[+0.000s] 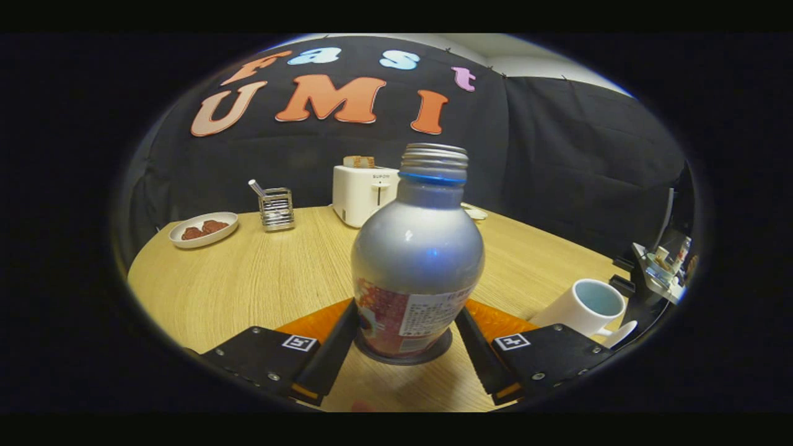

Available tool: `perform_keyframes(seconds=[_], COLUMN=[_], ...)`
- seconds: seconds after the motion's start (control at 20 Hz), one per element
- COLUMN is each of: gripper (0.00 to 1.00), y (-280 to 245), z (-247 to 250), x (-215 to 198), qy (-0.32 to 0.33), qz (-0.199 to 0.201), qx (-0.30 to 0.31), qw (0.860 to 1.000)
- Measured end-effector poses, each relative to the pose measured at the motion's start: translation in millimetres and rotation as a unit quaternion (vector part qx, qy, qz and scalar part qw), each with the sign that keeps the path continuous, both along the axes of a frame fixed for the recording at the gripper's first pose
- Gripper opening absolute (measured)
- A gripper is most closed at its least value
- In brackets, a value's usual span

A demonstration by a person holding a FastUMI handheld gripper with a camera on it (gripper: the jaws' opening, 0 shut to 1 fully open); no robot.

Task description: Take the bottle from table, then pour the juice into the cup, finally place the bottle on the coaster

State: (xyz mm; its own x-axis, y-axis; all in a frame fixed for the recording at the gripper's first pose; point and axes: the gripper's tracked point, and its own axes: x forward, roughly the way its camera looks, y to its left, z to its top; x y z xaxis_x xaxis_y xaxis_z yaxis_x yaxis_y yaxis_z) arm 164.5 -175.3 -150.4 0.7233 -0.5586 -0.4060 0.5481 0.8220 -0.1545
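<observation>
A silver bottle (416, 260) with a red-and-white label and an uncapped threaded neck stands upright on a dark round coaster (437, 351) on the wooden table (260, 279). My gripper (406, 328) has one finger on each side of the bottle's lower body, and both fingers (334, 347) touch it. A white cup (585, 306) with a pale blue inside sits on the table to the right of the right finger, a short way from the bottle.
A white toaster (362, 192) stands at the back of the table behind the bottle. A metal holder (276, 209) and a plate of brown food (203, 229) sit at the back left. Beyond the table's right edge is some equipment (663, 260).
</observation>
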Motion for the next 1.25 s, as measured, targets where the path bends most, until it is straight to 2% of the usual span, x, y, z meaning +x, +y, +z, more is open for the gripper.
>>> perform_keyframes(seconds=[0.3,0.45,0.85,1.25], gripper=[0.90,0.96,0.97,0.97], y=[10,22,75,131], z=[7,9,48,108], x=[-17,-27,-61,-98], qy=[-0.013,-0.015,-0.075,-0.131], qz=[0.005,0.016,0.075,0.155], qx=[0.012,0.020,0.038,0.004], qw=[1.000,1.000,0.994,0.979])
